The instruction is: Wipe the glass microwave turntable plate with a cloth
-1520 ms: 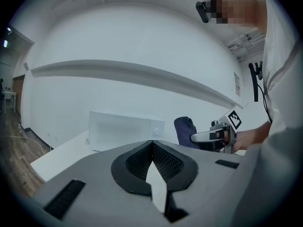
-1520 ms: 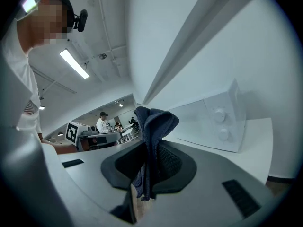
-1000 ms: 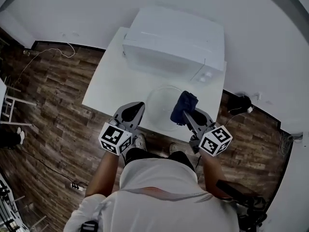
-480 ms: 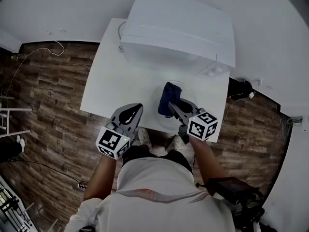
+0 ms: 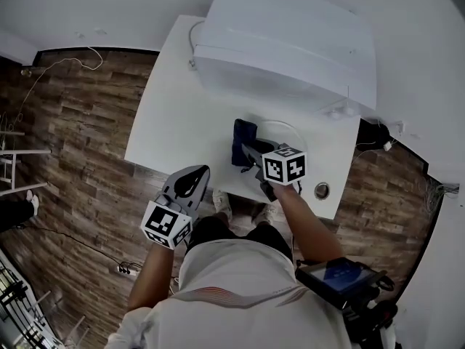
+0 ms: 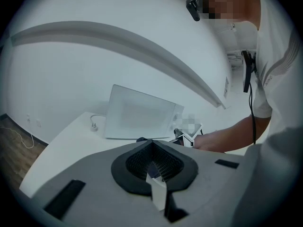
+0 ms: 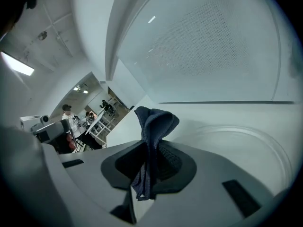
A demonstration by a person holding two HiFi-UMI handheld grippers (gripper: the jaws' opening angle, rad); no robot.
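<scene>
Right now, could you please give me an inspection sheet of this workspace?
Surface: white table, no spills seen.
Job's things: glass plate before the microwave; dark blue cloth at its left rim.
Clutter: small round object near the table's edge.
Grippers: right gripper shut on the cloth; left gripper shut, empty, by the table's front edge.
Cables: plug lead on table; cord on floor.
Surroundings: wood floor, white wall.

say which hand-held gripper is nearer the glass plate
Right. The right hand-held gripper holds a cloth at the glass plate's edge; the left hand-held gripper sits by the table edge.
</scene>
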